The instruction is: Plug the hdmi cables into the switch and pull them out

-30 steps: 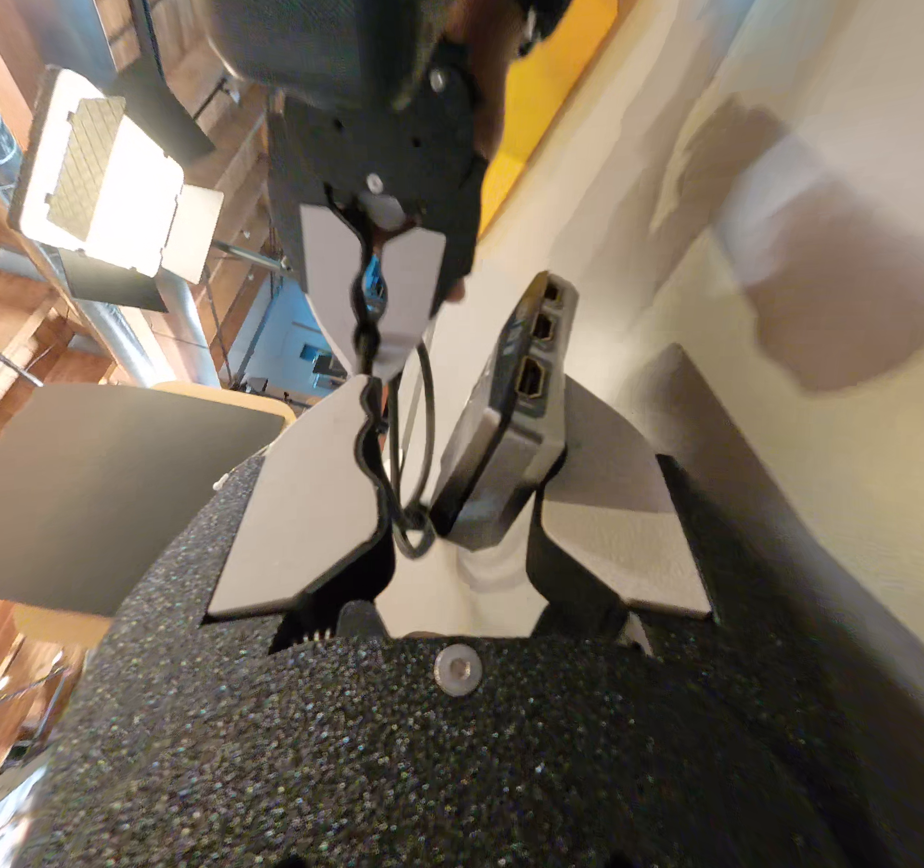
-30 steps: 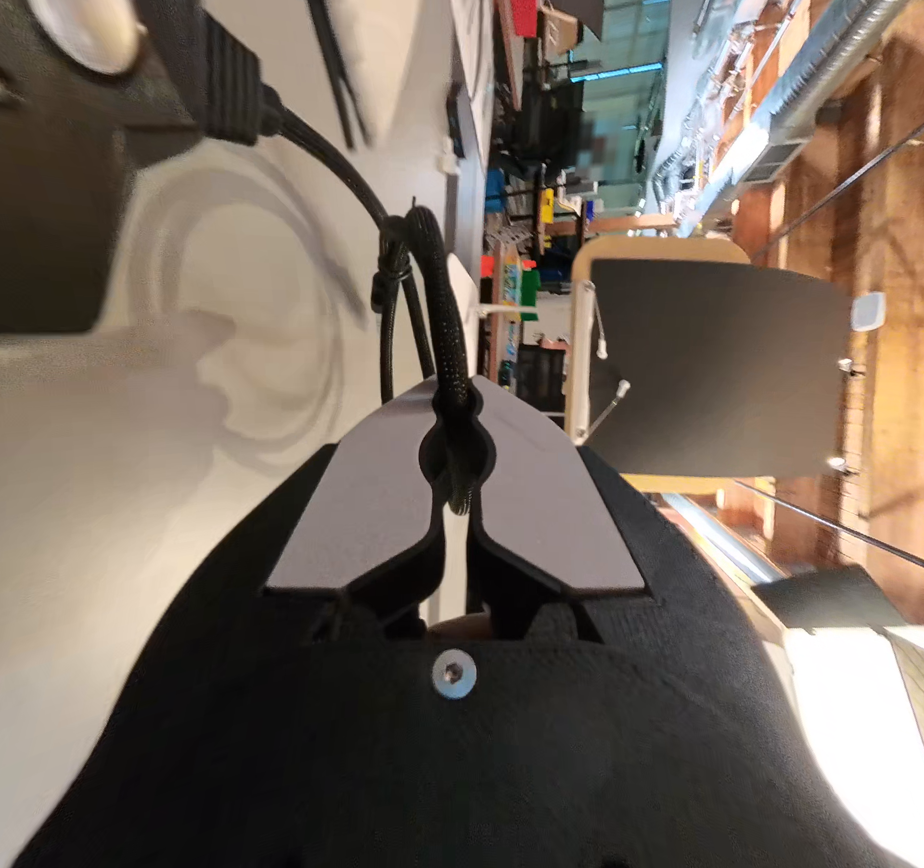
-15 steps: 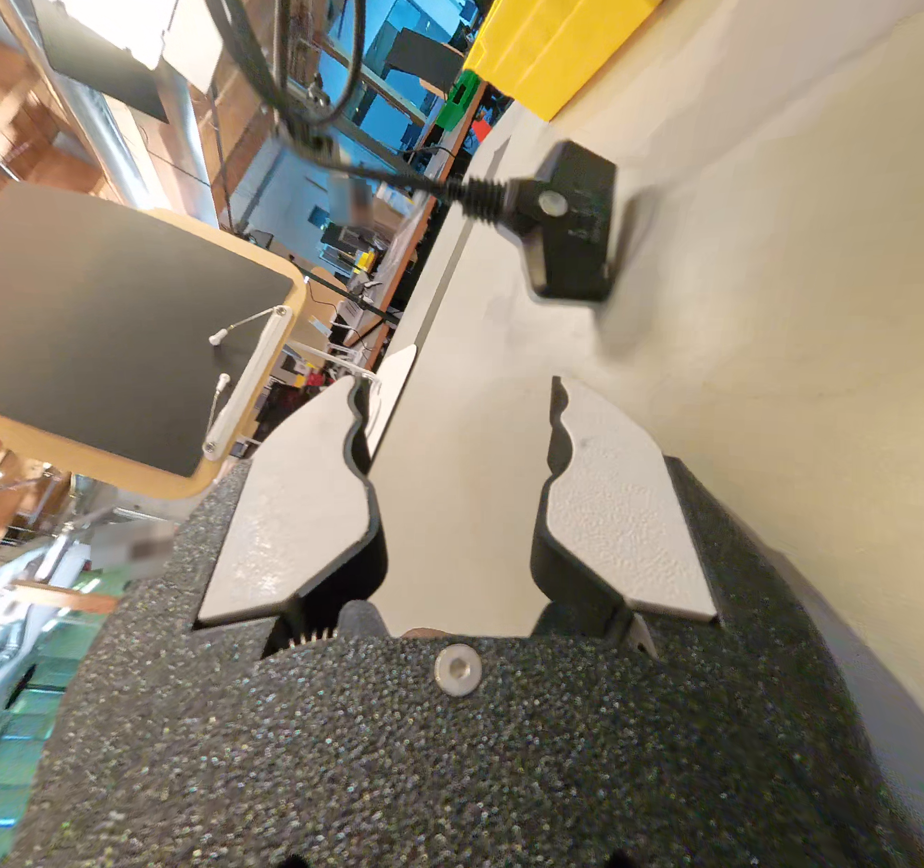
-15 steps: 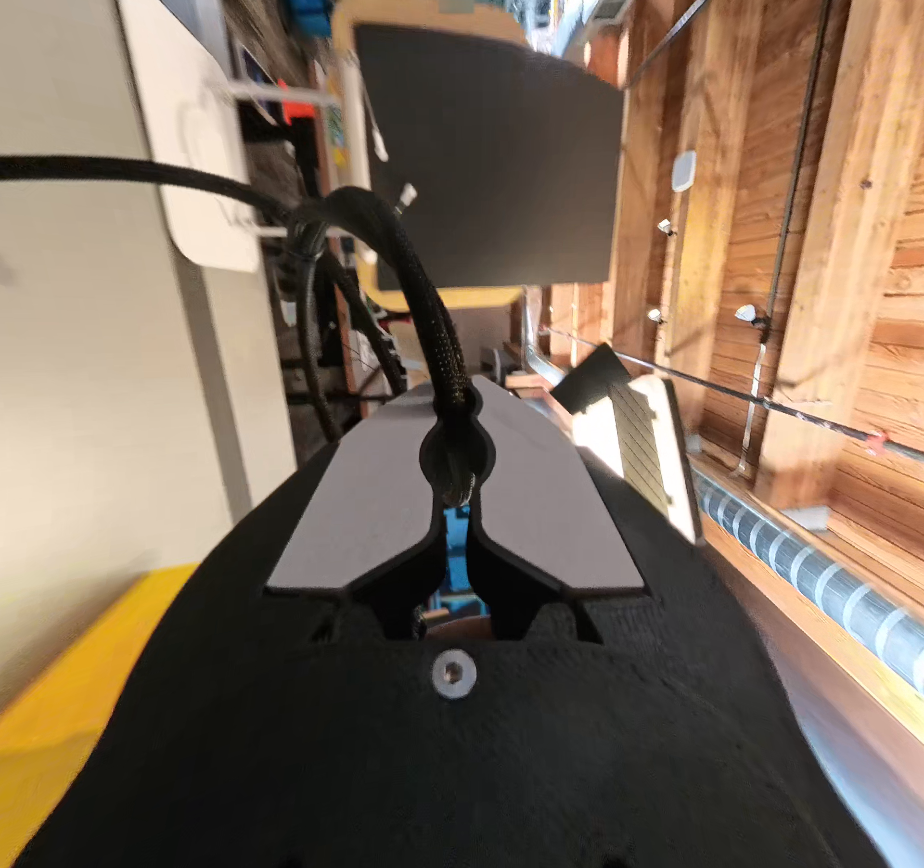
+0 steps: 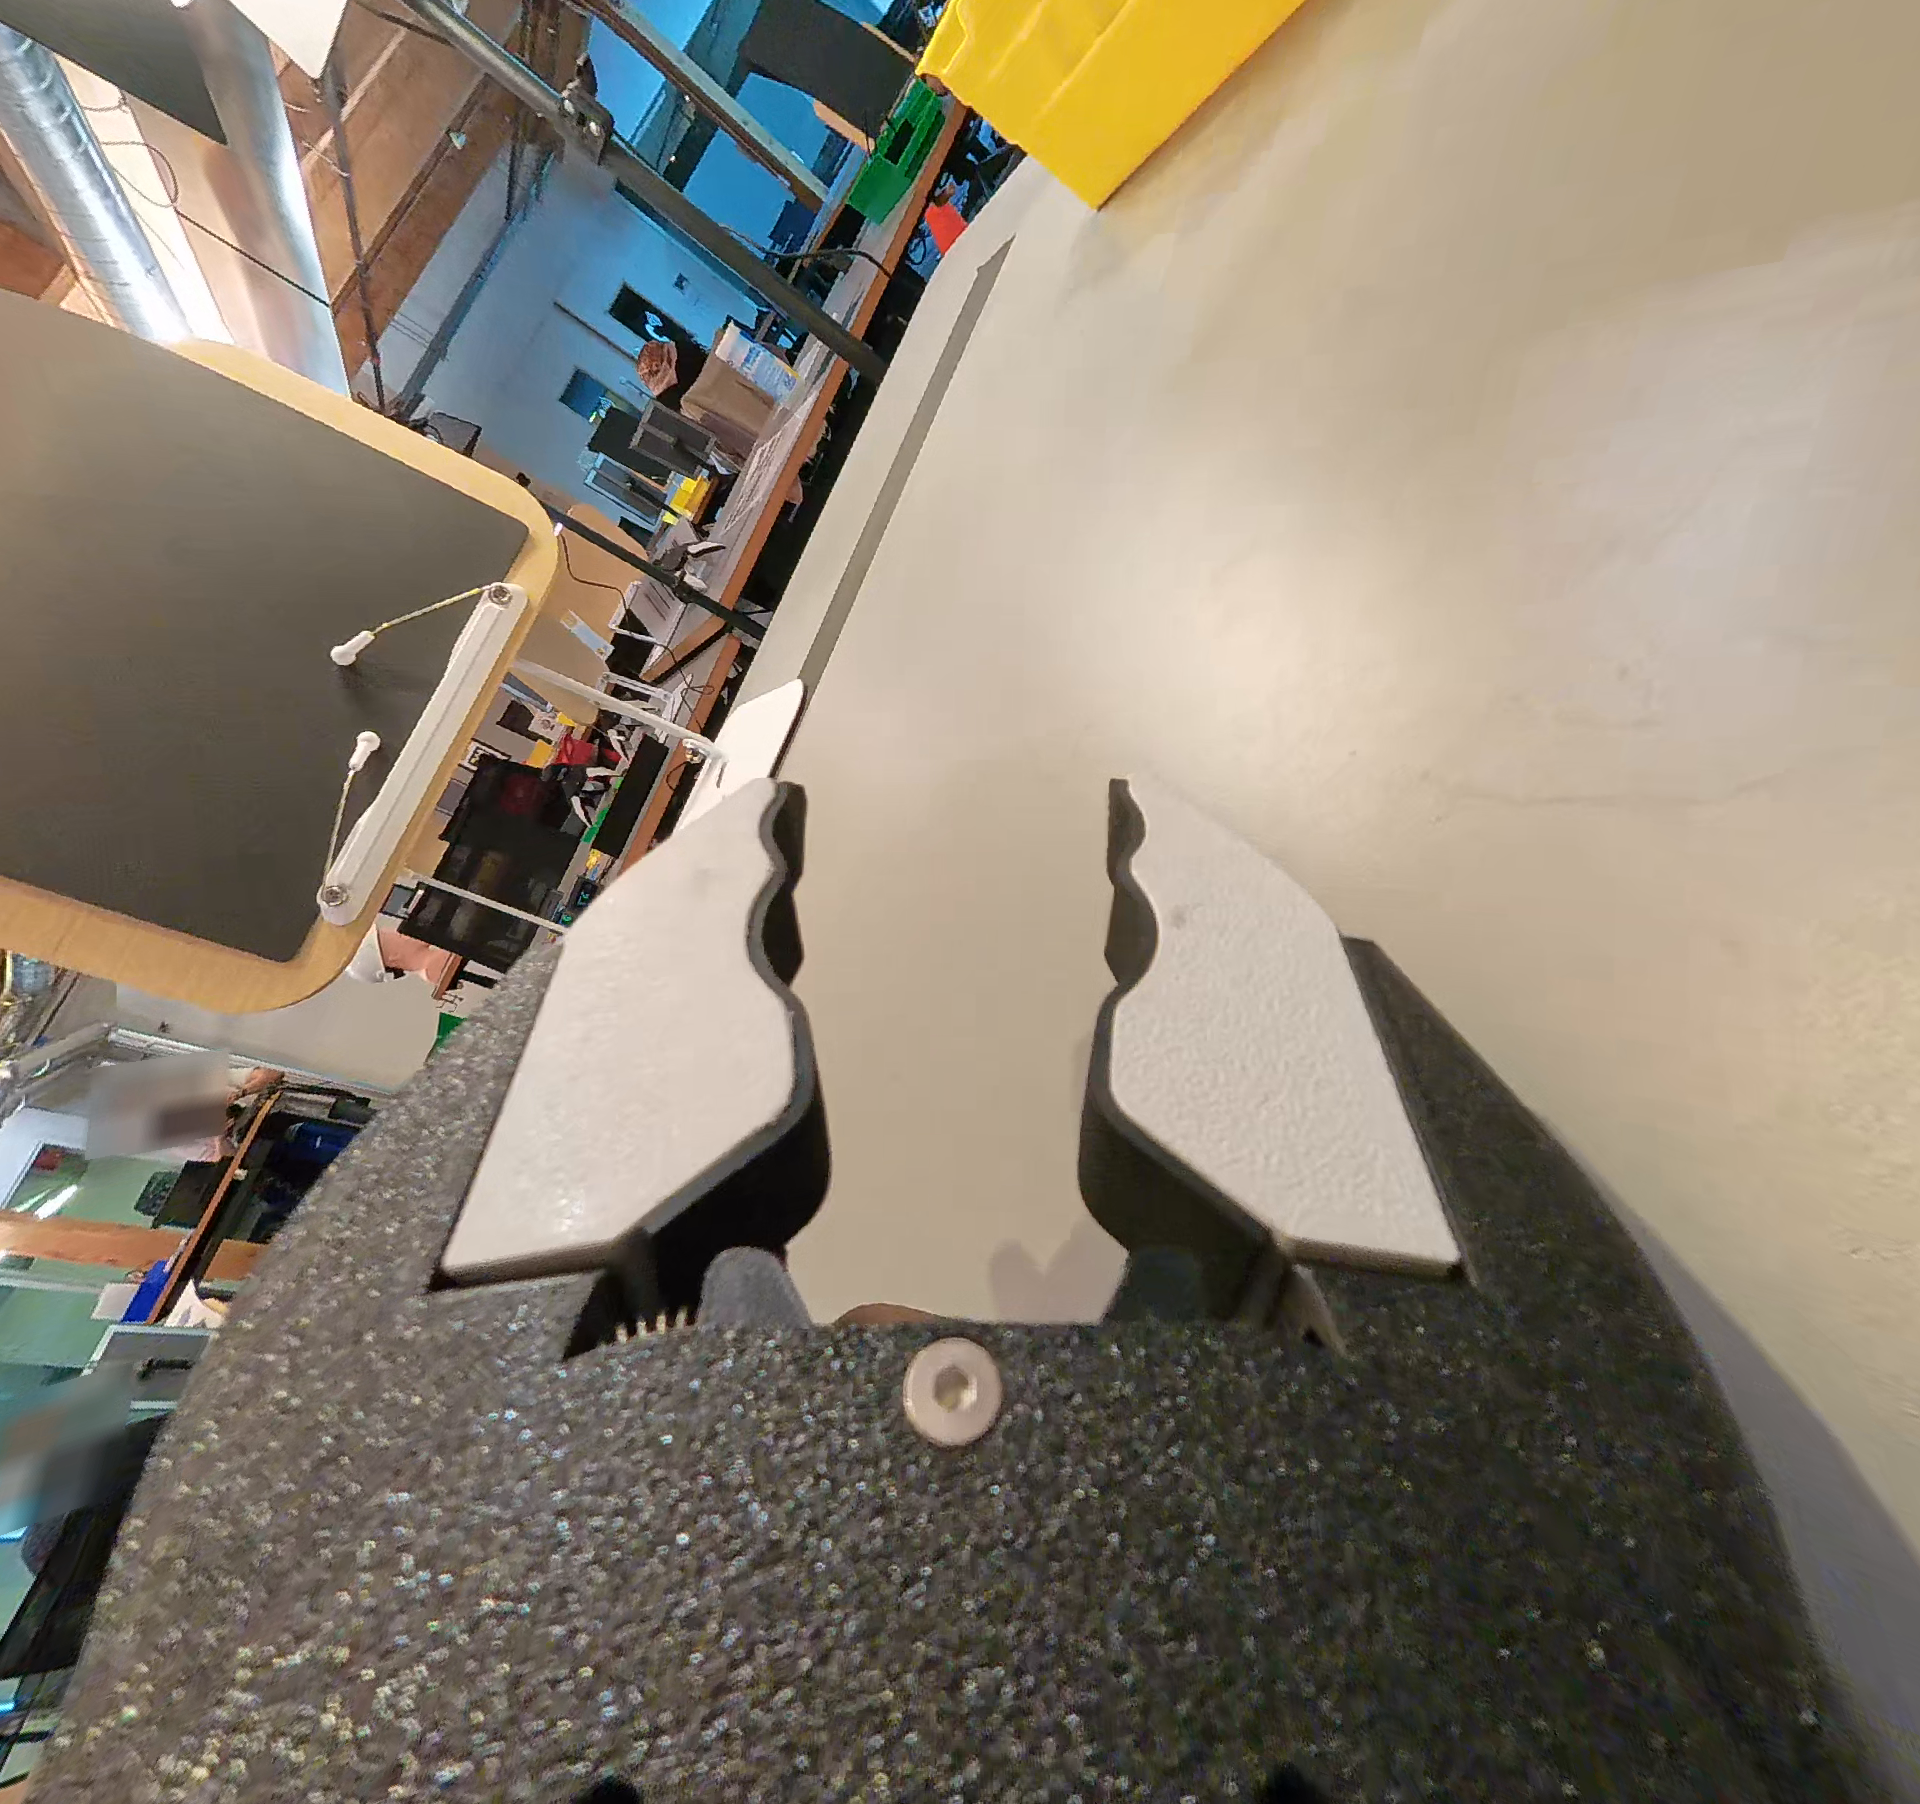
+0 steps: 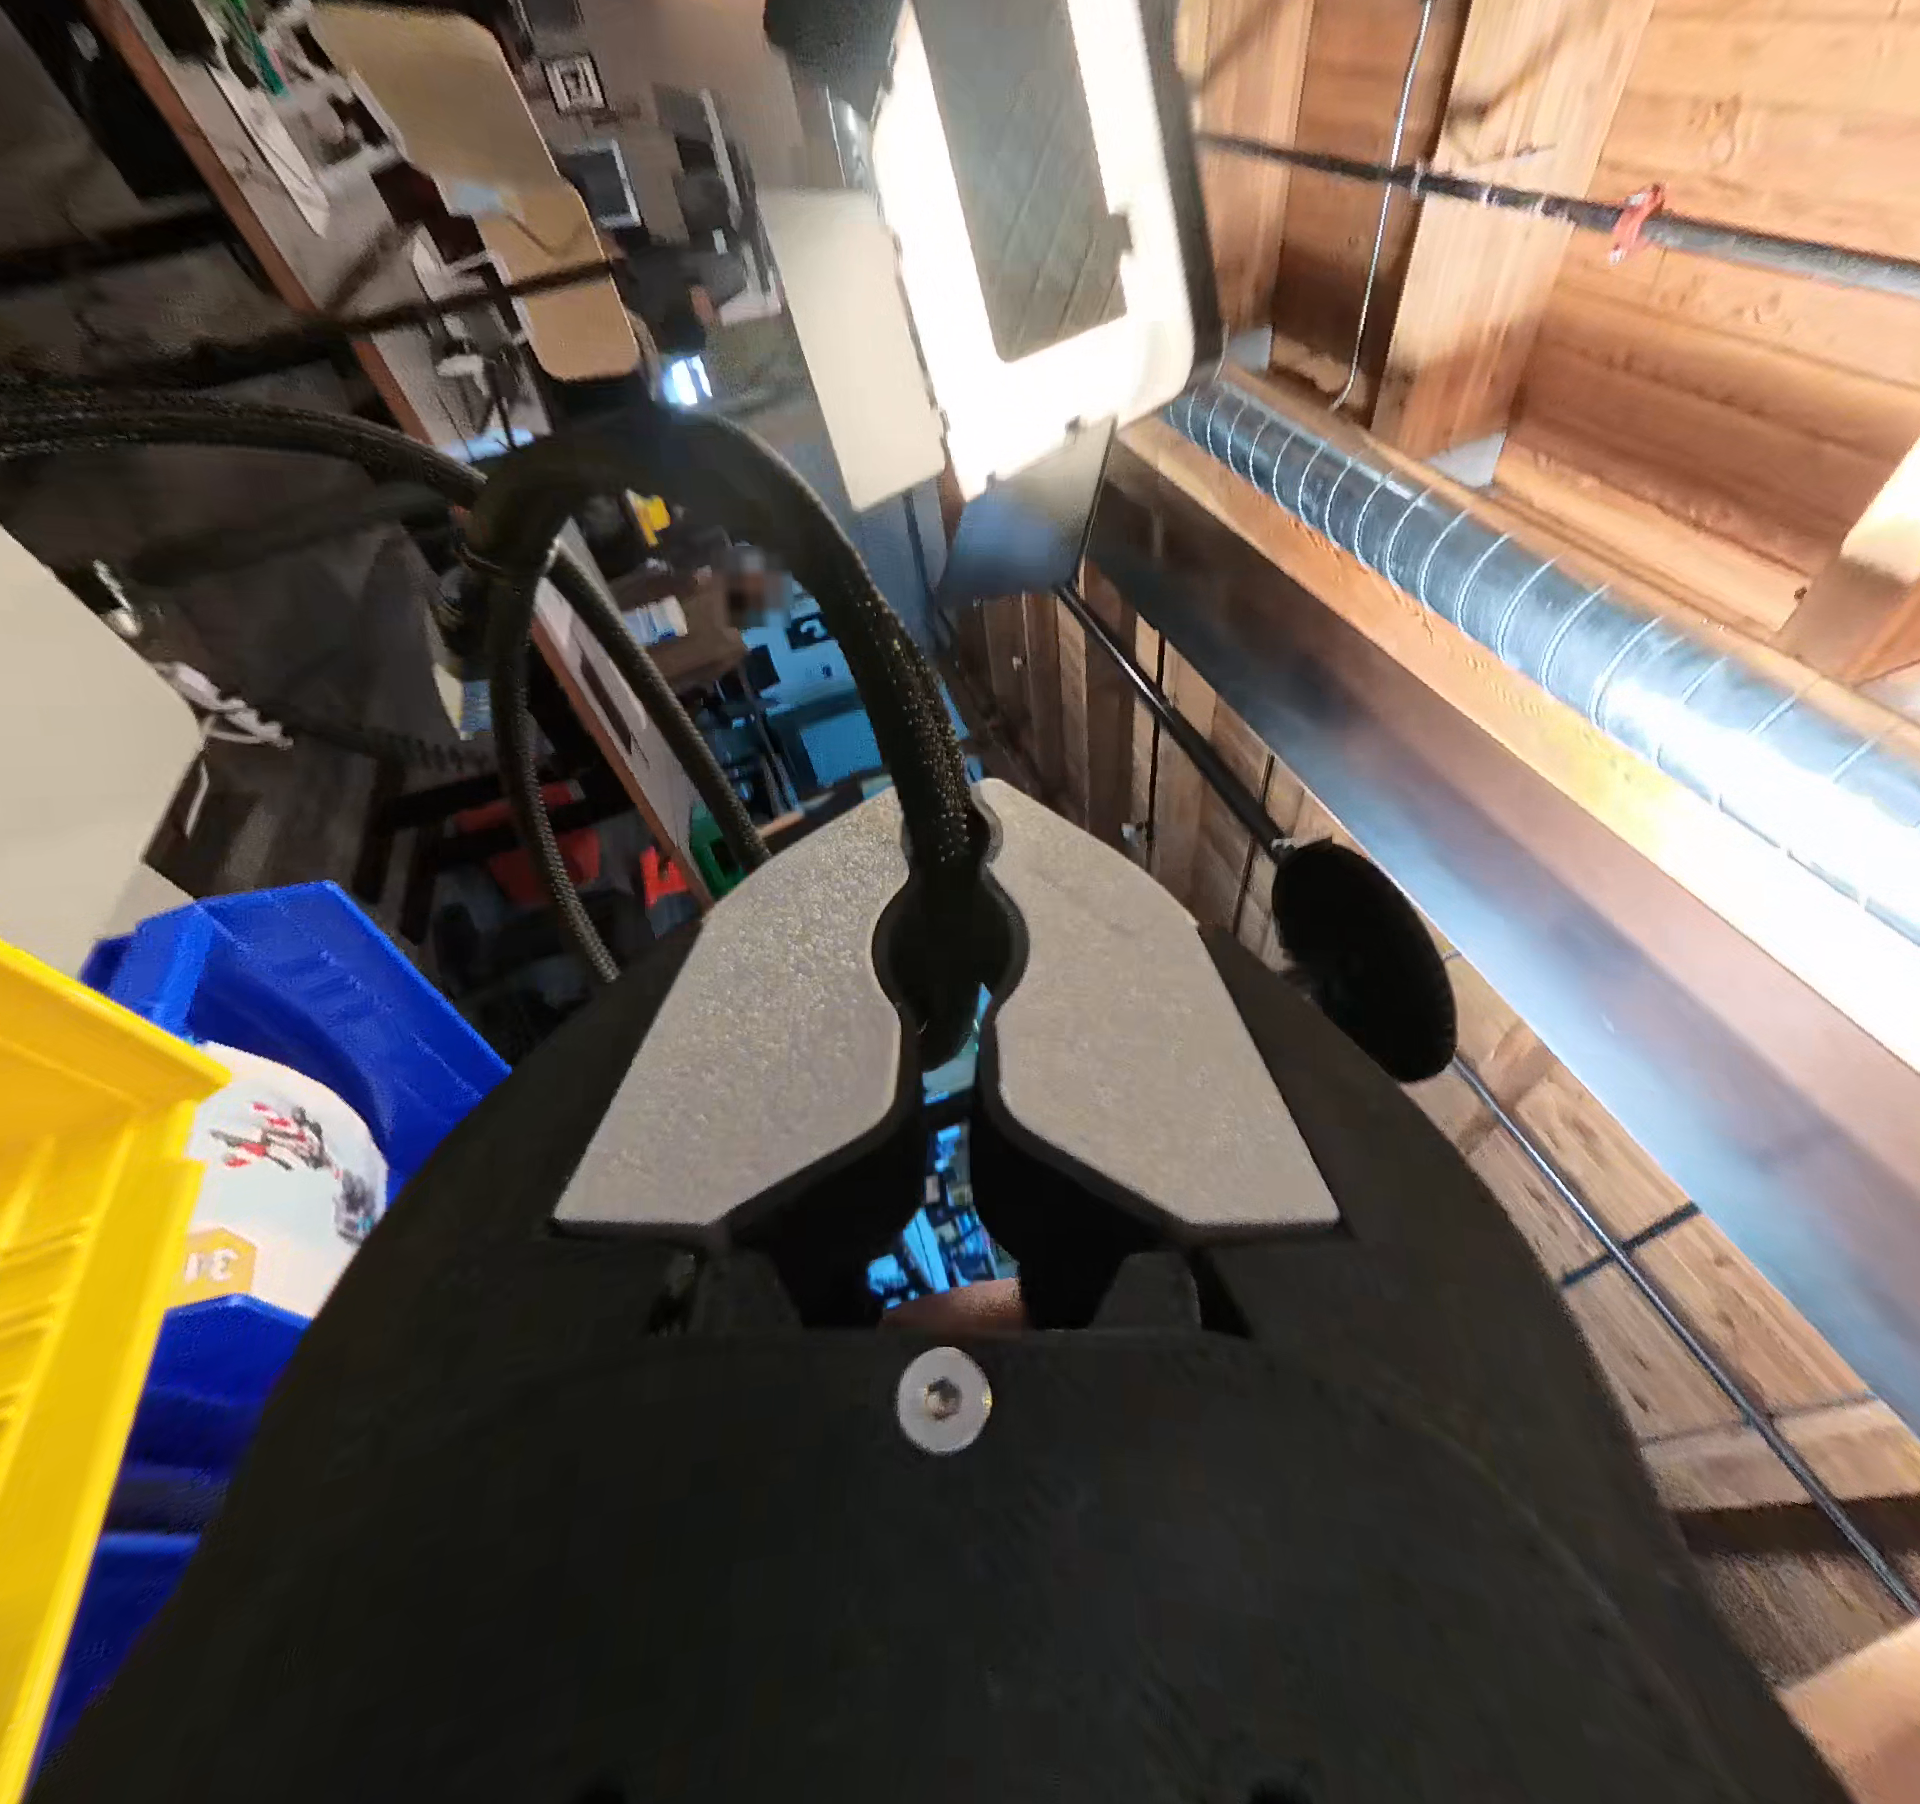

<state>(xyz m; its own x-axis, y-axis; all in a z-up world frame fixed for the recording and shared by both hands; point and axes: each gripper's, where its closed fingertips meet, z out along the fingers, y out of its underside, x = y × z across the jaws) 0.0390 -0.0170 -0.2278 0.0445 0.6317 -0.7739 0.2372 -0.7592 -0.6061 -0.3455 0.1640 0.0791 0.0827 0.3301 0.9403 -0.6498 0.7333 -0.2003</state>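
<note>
My left gripper [image 5: 951, 804] is open and empty, tilted on its side low over the pale table [image 5: 1403, 559]. The switch is not in either view now. My right gripper [image 6: 948, 819] is shut on a black braided HDMI cable [image 6: 894, 642], which arcs up from the jaws and runs off to the left, tied to a thinner black cable [image 6: 540, 819]. The right gripper is lifted away from the table and points at the room and the wooden ceiling. The cable's plug is hidden.
A yellow bin [image 5: 1132, 19] stands at the table's far end. In the right wrist view a yellow bin [image 6: 73, 1287] and a blue bin [image 6: 301, 1027] are at lower left. A black-and-wood chair back [image 5: 208, 632] is left of the table. A bright lamp panel [image 6: 1029, 196] hangs above. The left gripper's tips are roughly 55 centimeters from the right gripper's.
The left gripper let go of the switch, which hung from the cable half a second ago and has left the view. The right gripper swung up and away with the cable in it.
</note>
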